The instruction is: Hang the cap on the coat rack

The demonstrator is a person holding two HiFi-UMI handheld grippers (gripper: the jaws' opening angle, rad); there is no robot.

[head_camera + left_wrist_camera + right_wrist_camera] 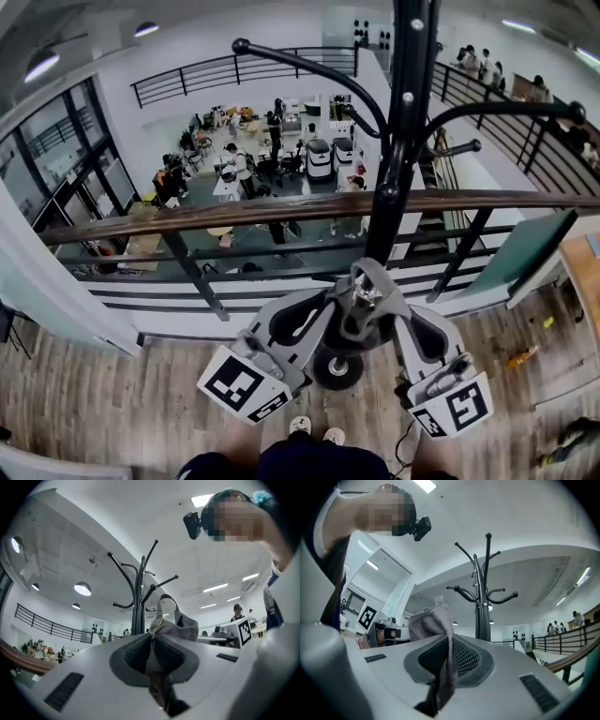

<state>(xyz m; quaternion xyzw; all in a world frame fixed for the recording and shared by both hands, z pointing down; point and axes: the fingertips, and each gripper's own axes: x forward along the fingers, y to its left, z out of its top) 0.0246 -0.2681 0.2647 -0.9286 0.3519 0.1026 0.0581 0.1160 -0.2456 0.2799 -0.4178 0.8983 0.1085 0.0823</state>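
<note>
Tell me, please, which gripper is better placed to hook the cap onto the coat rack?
Probably the left gripper: both are shut on the cap, but its end carries the strap loop, standing up in line with the coat rack. The right gripper holds plain fabric.

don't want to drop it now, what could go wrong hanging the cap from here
1. The left gripper and right gripper each pinch only a thin fold of the cap, which could slip out.
2. In the head view both grippers crowd close to the rack, so a bump may rock it.
3. The rack stands near a railing with a drop beyond; a dropped cap might go over.
</note>
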